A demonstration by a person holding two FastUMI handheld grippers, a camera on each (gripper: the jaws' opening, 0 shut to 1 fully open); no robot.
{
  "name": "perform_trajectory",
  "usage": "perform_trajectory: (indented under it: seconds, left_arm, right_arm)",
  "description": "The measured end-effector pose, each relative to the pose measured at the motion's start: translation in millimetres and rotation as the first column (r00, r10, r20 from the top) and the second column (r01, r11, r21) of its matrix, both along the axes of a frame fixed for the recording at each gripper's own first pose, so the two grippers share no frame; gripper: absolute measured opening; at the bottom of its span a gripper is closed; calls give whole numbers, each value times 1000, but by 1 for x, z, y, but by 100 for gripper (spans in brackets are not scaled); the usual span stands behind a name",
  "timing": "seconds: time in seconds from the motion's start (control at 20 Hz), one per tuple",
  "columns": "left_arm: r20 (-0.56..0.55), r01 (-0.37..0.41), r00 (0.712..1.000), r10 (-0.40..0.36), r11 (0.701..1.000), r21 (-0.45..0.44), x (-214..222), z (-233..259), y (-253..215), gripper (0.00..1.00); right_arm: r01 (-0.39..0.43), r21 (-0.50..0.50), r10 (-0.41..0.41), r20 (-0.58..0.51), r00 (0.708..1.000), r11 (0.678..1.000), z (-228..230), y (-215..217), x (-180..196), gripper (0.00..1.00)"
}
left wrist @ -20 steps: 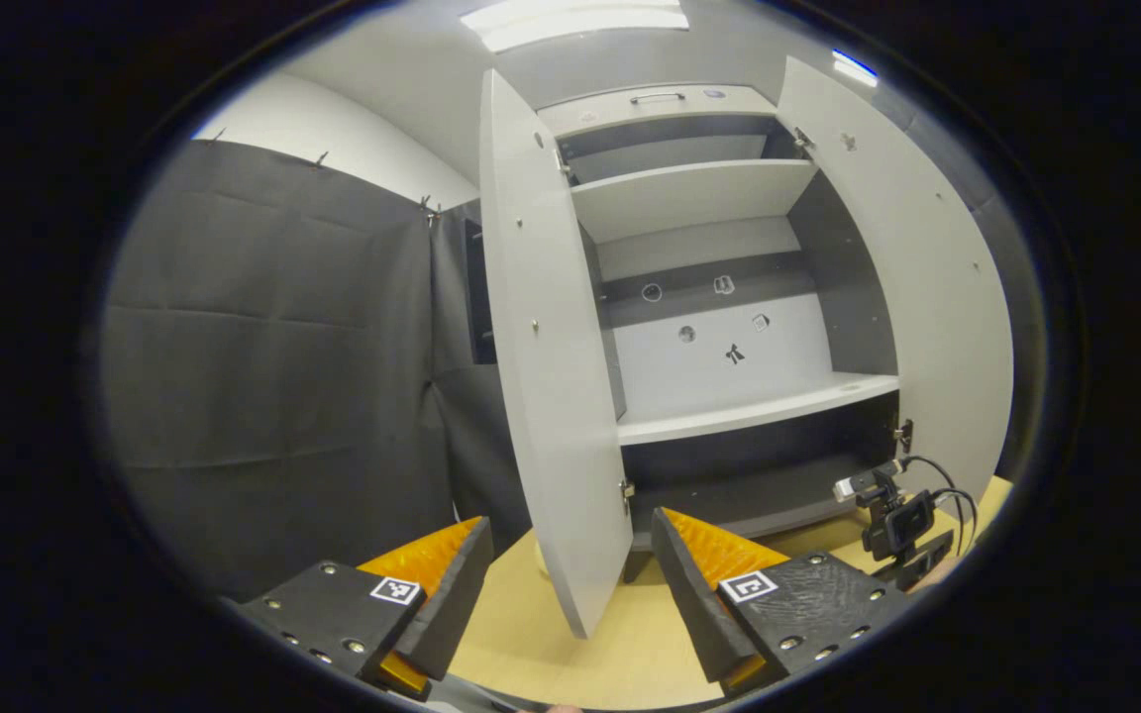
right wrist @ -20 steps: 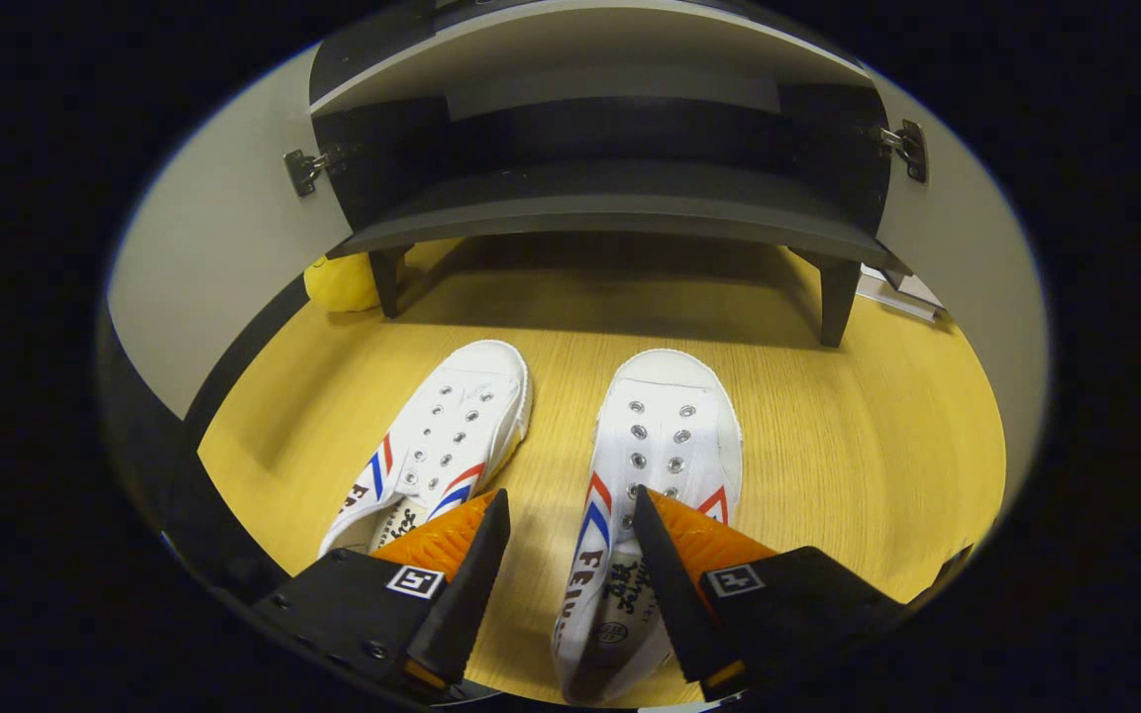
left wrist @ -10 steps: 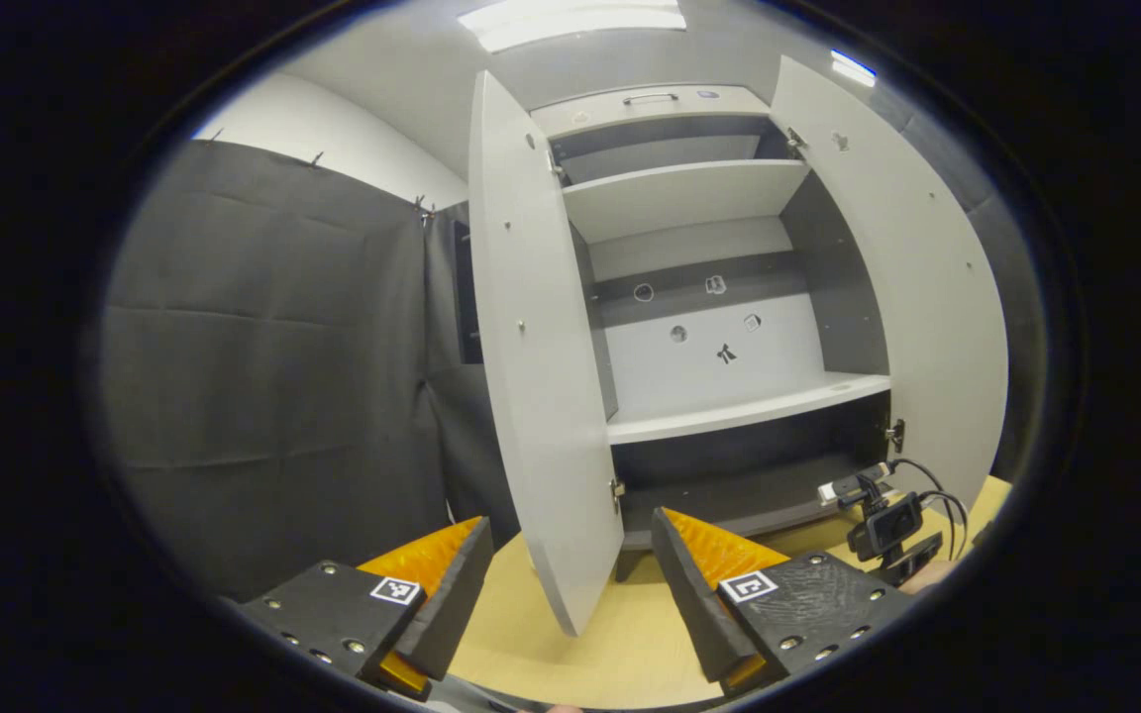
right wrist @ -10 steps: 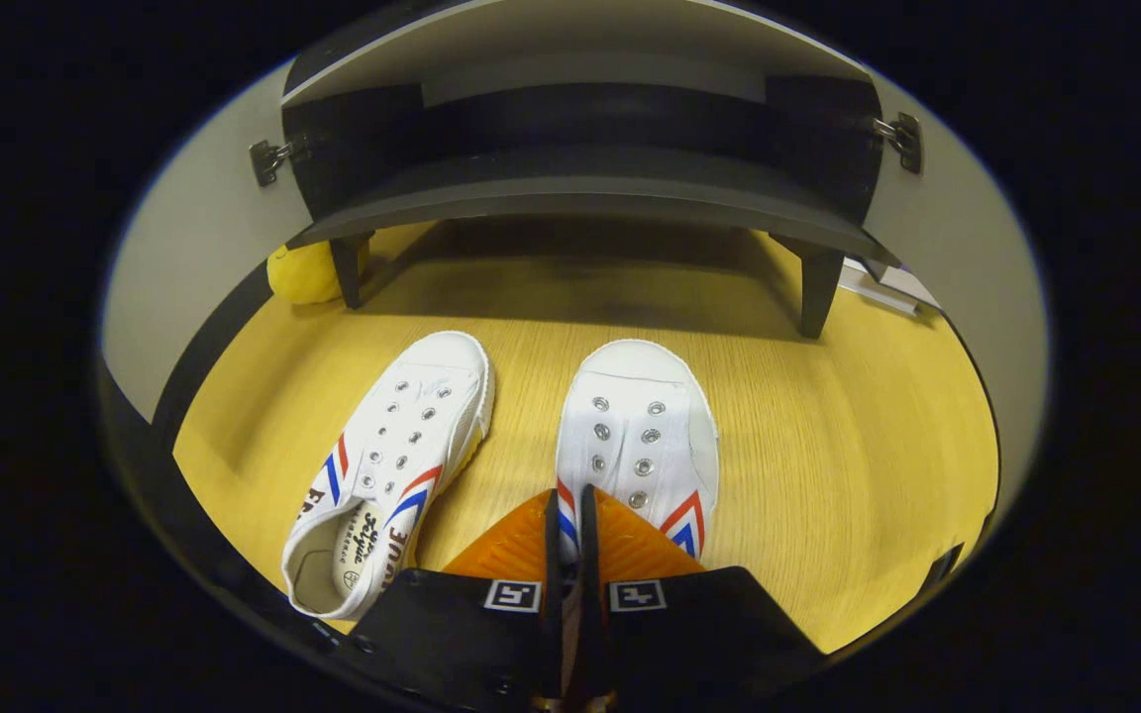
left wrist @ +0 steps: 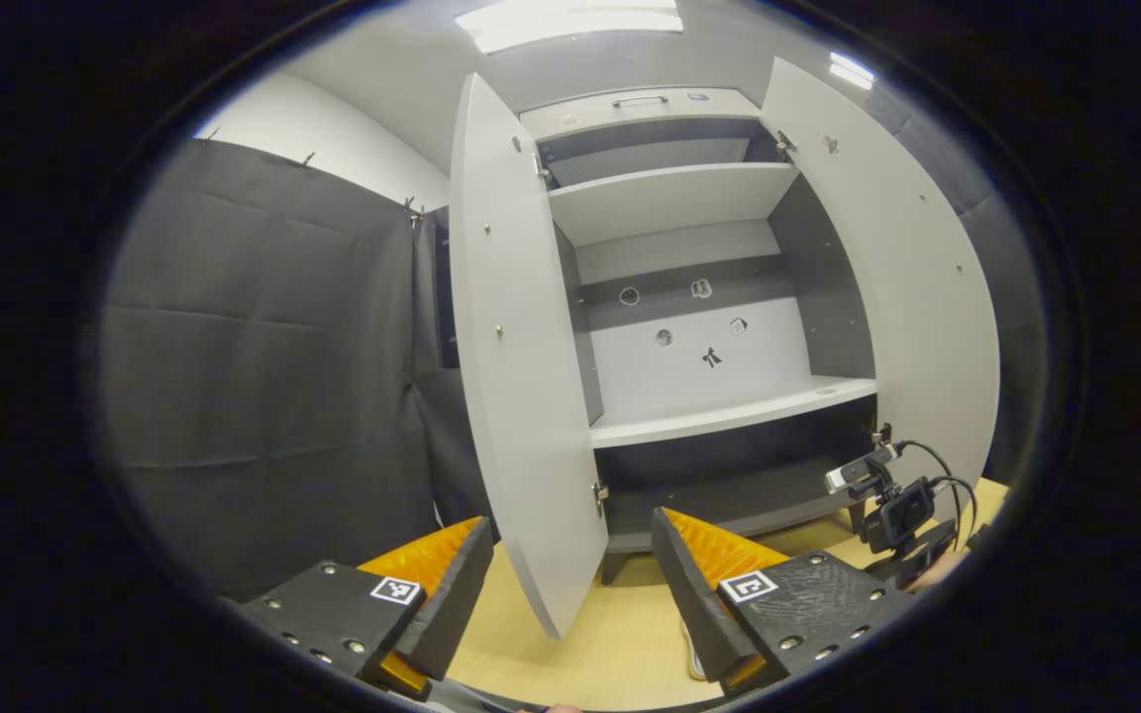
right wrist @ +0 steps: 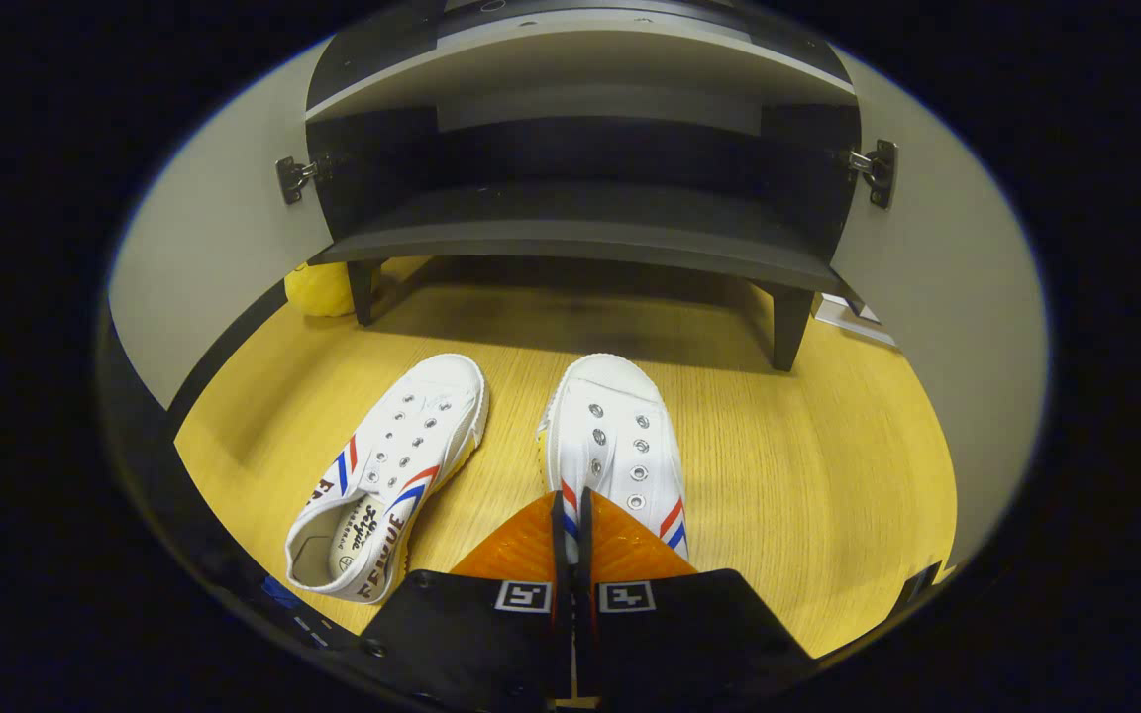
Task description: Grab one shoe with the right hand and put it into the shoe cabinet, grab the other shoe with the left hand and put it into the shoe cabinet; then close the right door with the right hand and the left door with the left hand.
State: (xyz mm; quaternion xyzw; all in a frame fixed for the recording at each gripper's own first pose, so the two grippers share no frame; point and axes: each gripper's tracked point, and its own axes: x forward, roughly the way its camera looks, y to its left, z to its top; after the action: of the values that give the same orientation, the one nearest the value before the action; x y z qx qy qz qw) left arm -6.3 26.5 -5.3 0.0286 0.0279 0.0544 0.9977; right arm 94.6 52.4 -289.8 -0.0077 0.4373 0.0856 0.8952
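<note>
Two white canvas shoes with red and blue stripes lie on the wooden floor in the right gripper view. My right gripper [right wrist: 570, 495] is shut on the inner side wall of the right-hand shoe [right wrist: 613, 431], whose heel is hidden under the fingers. The other shoe [right wrist: 402, 446] lies apart to its left, angled. Beyond them the shoe cabinet's dark bottom shelf [right wrist: 580, 226] stands empty between both open doors. In the left gripper view my left gripper [left wrist: 570, 520] is open and empty, held off the floor facing the cabinet's open left door [left wrist: 511, 347].
The cabinet's right door [left wrist: 907, 297] also hangs wide open, and its grey middle shelf [left wrist: 729, 408] is bare. A yellow object [right wrist: 318, 287] sits by the front left cabinet leg [right wrist: 364, 292]. Black cloth [left wrist: 263, 347] hangs to the left of the cabinet.
My right gripper went from open around the right-hand shoe to shut on its side wall. That view has since tilted up slightly. The left gripper drifted a little, still open.
</note>
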Motion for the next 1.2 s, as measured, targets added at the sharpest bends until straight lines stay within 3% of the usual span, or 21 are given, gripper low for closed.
perform_trajectory:
  seconds: [0.75,1.2]
  left_arm:
    - [31,61,998,-60,998,-33,11,5,-21,94]
    - [28,78,997,-76,996,-47,25,-1,-26,94]
  right_arm:
    - [40,185,-83,235,969,982,166,-4,37,0]
    - [5,258,-118,427,896,966,294,-5,81,3]
